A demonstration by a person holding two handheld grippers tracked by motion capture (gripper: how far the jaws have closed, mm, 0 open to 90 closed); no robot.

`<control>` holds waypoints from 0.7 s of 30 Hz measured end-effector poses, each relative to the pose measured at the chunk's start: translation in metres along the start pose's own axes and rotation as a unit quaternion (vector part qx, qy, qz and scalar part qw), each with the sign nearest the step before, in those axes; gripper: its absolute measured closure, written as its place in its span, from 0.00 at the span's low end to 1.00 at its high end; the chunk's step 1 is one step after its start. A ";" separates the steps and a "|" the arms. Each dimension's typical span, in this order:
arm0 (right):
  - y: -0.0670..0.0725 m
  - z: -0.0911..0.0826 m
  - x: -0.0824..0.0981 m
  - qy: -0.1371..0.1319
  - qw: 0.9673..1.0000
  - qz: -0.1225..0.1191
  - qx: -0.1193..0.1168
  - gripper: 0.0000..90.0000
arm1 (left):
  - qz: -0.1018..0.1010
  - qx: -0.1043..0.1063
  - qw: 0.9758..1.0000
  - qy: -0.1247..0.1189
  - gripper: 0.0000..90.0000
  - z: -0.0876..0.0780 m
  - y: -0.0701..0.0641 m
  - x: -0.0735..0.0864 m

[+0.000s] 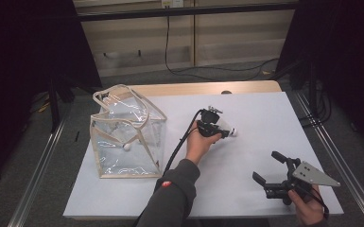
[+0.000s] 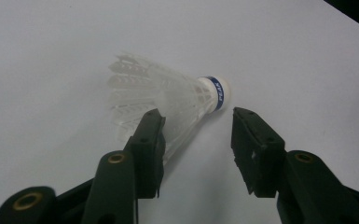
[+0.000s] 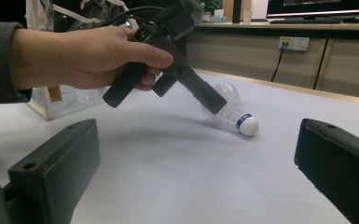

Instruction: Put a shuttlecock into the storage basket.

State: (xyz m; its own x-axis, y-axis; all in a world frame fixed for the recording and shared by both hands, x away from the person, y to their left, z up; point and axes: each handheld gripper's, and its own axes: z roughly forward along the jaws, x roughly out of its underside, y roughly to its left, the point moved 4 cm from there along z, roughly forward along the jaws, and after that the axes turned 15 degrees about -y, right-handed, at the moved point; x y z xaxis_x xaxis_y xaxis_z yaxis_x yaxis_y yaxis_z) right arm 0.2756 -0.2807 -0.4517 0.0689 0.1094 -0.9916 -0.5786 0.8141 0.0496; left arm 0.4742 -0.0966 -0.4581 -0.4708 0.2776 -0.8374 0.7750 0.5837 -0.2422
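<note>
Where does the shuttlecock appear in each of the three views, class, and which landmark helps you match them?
High view: the shuttlecock lies at the table's middle, at the left gripper.
Left gripper view: upper centre, feathers between the jaws, cork tip pointing right.
Right gripper view: right of centre, under the left gripper.
Shared landmark: its blue band.

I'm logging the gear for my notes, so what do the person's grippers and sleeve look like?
Both are black two-jaw tools with blocky pads. The left gripper trails a black cable; the right gripper carries a grey three-cornered plate. The left arm wears a dark grey sleeve with a red patch.
</note>
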 end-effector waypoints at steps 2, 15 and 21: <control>0.000 0.000 0.000 0.000 1.000 -0.001 0.000 0.00 | 0.001 0.005 1.000 0.004 0.65 -0.001 -0.001 0.000; 0.000 0.000 0.000 0.000 1.000 0.000 0.000 0.00 | -0.016 0.007 1.000 -0.002 0.77 0.010 -0.003 0.005; 0.000 0.000 0.000 0.000 1.000 0.003 0.001 0.00 | -0.029 -0.002 1.000 -0.003 0.81 0.020 -0.002 0.011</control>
State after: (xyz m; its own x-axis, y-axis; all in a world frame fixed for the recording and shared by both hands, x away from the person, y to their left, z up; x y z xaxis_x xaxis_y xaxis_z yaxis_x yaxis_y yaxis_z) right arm 0.2756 -0.2813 -0.4516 0.0661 0.1144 -0.9912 -0.5779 0.8142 0.0554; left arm 0.4756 -0.1104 -0.4771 -0.5125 0.2376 -0.8252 0.7442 0.6024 -0.2887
